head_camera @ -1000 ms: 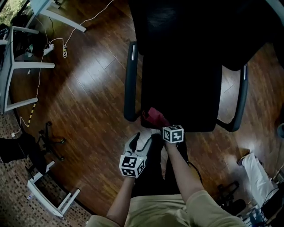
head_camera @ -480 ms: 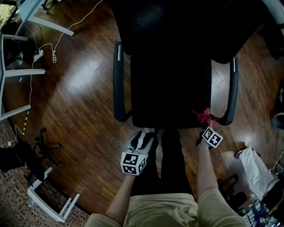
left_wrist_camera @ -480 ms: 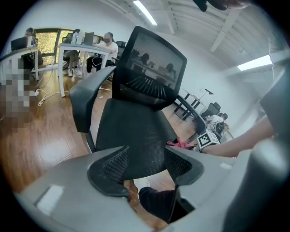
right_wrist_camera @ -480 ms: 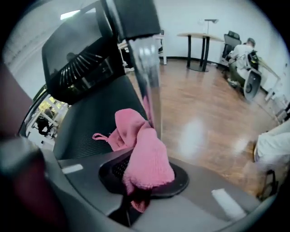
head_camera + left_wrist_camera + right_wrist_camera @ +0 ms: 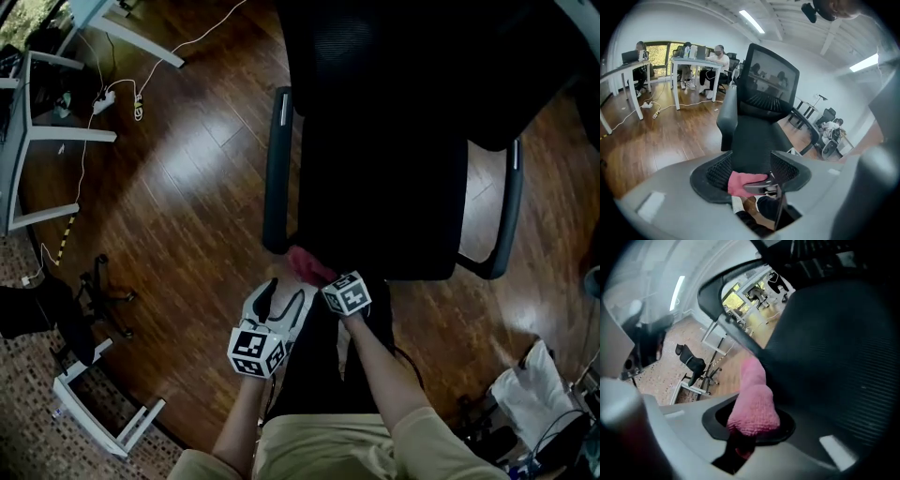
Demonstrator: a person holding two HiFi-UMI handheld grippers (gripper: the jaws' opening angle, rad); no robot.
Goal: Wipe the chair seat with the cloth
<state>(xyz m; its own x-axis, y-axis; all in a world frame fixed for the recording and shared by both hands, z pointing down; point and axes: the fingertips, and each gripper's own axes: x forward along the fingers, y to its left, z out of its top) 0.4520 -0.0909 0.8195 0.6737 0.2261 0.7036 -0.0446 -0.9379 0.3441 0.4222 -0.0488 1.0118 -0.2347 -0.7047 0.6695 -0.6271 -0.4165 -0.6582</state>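
Dark wood floor (image 5: pixel 187 169) spread under the black chair seat (image 5: pixel 384 206) in the head view, where my right gripper (image 5: pixel 323 277) held the pink cloth (image 5: pixel 307 262) at its front left corner and my left gripper (image 5: pixel 284 298) hung just beside. The left gripper view showed jaws apart, holding nothing. The right gripper view showed jaws clamped on the cloth, which seemed to touch the seat edge.

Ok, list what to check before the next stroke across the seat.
1. Cloth clamped in the right gripper jaws: ok.
2. Cloth at the front edge of the chair seat, beside the armrest: ok.
3. Cloth pressed flat on the seat: cannot tell.
4. Left gripper jaws apart, empty, off the seat: ok.
5. Nothing lying on the seat in the stroke's path: ok.
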